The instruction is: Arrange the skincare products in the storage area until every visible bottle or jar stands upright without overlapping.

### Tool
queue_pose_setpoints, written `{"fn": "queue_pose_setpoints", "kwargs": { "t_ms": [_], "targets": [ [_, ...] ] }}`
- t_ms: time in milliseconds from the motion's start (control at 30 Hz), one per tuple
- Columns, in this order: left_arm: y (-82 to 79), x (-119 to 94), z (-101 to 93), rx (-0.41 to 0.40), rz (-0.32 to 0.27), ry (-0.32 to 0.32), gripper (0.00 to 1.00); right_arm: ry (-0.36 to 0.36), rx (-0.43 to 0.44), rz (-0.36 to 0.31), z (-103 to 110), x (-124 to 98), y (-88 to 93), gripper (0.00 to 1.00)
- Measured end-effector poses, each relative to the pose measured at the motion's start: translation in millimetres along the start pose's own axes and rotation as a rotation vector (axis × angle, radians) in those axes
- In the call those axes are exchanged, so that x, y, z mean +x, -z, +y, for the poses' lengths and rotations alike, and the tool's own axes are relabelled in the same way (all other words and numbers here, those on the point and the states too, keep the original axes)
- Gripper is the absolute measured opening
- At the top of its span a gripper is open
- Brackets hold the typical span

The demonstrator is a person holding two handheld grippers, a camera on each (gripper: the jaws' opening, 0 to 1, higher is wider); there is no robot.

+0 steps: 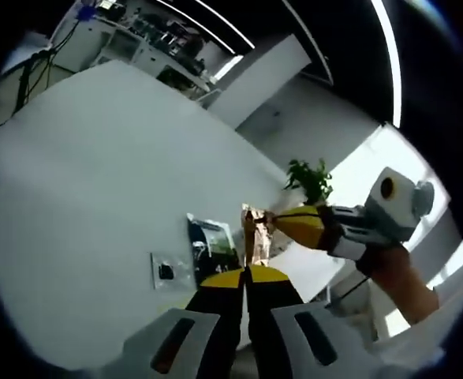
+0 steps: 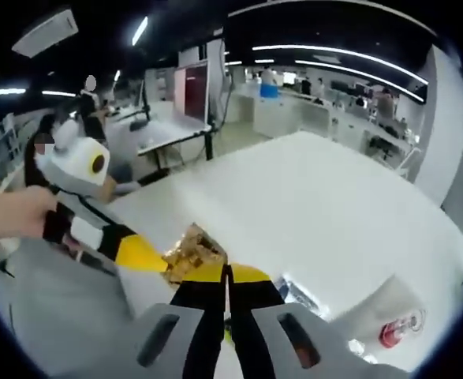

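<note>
A crinkled golden foil sachet (image 1: 254,230) hangs in the air above the white table (image 1: 97,181). My left gripper (image 1: 245,272) has its black, yellow-tipped jaws pressed together at the sachet's lower edge. The right gripper (image 1: 277,222) comes in from the right, and its yellow jaws pinch the sachet's other side. In the right gripper view the same sachet (image 2: 193,251) sits just left of my right gripper (image 2: 227,272), whose jaws are shut. There the left gripper (image 2: 162,259) holds it from the left, with a hand (image 2: 10,212) behind.
A dark clear-fronted box (image 1: 209,246) and a small white card (image 1: 168,272) lie on the table below the sachet. A red-capped item (image 2: 389,333) and clear packaging (image 2: 302,296) rest at the lower right. A potted plant (image 1: 310,180) stands beyond the table; desks and people fill the background.
</note>
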State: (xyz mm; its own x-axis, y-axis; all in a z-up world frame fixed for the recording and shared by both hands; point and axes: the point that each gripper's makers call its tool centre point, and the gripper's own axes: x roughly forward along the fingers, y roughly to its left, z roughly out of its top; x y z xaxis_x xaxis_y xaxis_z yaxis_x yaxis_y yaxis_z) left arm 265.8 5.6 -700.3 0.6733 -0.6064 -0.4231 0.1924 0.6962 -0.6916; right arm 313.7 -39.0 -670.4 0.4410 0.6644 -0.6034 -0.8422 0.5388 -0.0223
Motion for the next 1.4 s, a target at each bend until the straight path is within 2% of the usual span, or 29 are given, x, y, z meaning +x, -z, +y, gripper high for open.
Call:
{"fn": "queue_pose_setpoints", "kwargs": {
  "t_ms": [233, 367, 667, 800, 1400],
  "targets": [
    [-5.6, 15, 23.7, -0.011, 0.032, -0.023, 0.04, 0.025, 0.01, 0.04, -11, 25, 9.7, 0.01],
    [-7.4, 25, 28.7, -0.011, 0.047, -0.033, 0.04, 0.037, 0.004, 0.055, -20, 35, 12.7, 0.01],
    [-15.9, 52, 56.6, -0.03, 0.087, -0.051, 0.04, 0.055, 0.012, 0.106, -44, 64, 26.1, 0.01],
    [-14.9, 63, 65.4, -0.039, 0.107, -0.057, 0.04, 0.061, -0.006, 0.131, -49, 76, 33.6, 0.01],
    [-8.9, 106, 109.1, -0.086, 0.198, -0.101, 0.04, 0.047, 0.011, 0.23, -76, 128, 65.6, 0.01]
  ]
}}
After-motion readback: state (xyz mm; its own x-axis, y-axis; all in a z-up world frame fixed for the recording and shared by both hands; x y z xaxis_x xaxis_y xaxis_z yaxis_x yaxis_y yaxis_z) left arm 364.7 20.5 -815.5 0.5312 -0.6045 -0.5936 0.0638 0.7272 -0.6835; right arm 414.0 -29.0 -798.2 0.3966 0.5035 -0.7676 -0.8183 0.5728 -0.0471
